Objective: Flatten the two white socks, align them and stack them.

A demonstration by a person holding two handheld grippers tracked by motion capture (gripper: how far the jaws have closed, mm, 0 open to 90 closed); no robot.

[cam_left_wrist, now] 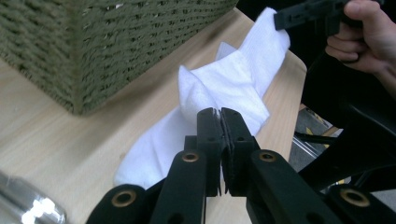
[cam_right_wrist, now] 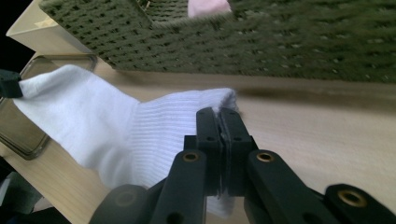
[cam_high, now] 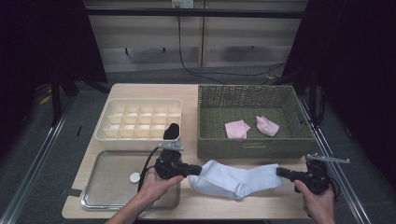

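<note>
1. Left tool (cam_high: 198, 170) pinches one end of a white sock (cam_high: 236, 179), jaws clamped tight on the fabric; right tool (cam_high: 280, 172) is clamped just as tightly on the other end.
2. Stretched between the two tools, the sock hangs near the front edge of the wooden table (cam_high: 187, 95), its middle sagging towards the tabletop, just in front of the woven basket (cam_high: 243, 148).
3. Inside the olive-green basket lie two pink socks, one (cam_high: 237, 129) near the middle and one (cam_high: 267, 126) to its right, apart from each other.
4. Left of the basket stands a cream divided organiser (cam_high: 106, 125); a black item (cam_high: 171, 131) sits in a compartment at its front right corner.
5. In front of the organiser lies a metal tray (cam_high: 107, 184) holding a small white round object (cam_high: 135, 177).
</note>
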